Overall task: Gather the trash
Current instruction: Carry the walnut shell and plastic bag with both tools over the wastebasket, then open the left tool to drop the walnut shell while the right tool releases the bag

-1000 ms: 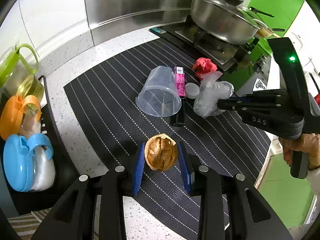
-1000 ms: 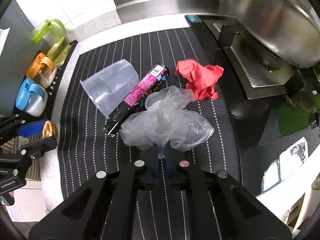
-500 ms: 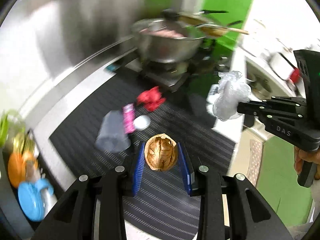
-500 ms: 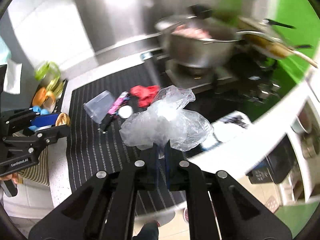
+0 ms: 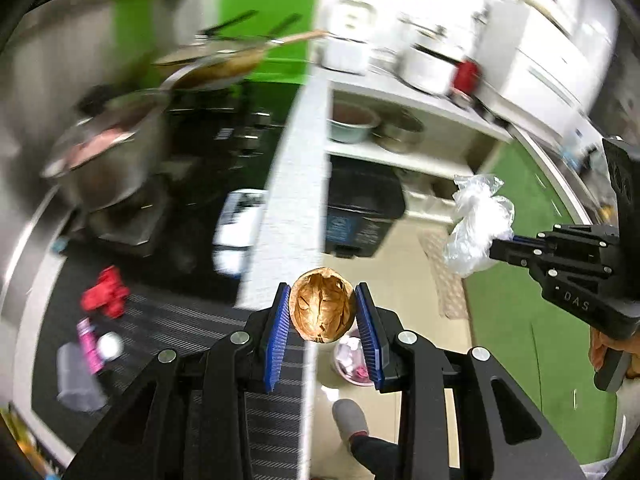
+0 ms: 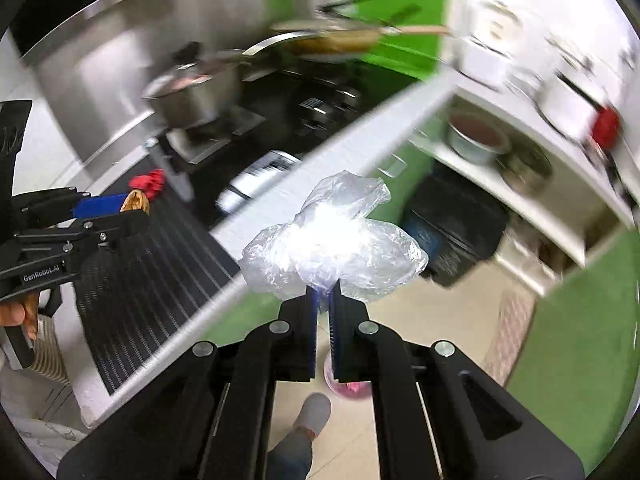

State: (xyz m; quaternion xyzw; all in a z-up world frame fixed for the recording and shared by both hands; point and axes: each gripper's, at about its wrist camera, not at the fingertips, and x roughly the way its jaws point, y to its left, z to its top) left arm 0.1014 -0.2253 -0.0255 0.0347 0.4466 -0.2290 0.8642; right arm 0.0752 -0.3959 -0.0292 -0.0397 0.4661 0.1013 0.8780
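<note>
Nearest the left wrist lens: left gripper (image 5: 323,312) clamped on a brown walnut shell (image 5: 322,310), blue pads touching it either side, held over the counter's edge (image 5: 298,184). Nearest the right wrist lens: right gripper (image 6: 323,294) pinched narrow on a crumpled clear plastic bag (image 6: 334,244), which billows above the fingertips. Directly below both, on the tiled floor: a small bin (image 5: 352,362) with pink and white scraps inside, partly hidden by the fingers; a grey slipper (image 6: 313,410) just beside it. Floor open around the bin; green mat (image 6: 568,344) to one side, dark box (image 5: 362,216) under the shelf beyond. Behind, on the striped mat (image 5: 168,320): red wad (image 5: 105,292), pink packet (image 5: 89,345), white lid (image 5: 109,346), clear cup (image 5: 76,376), all blurred. Farther: steel pot (image 5: 108,160) on the stove. Both grippers tilt steeply downward, side by side, well apart; a hand (image 6: 18,314) grips the left handle.
</note>
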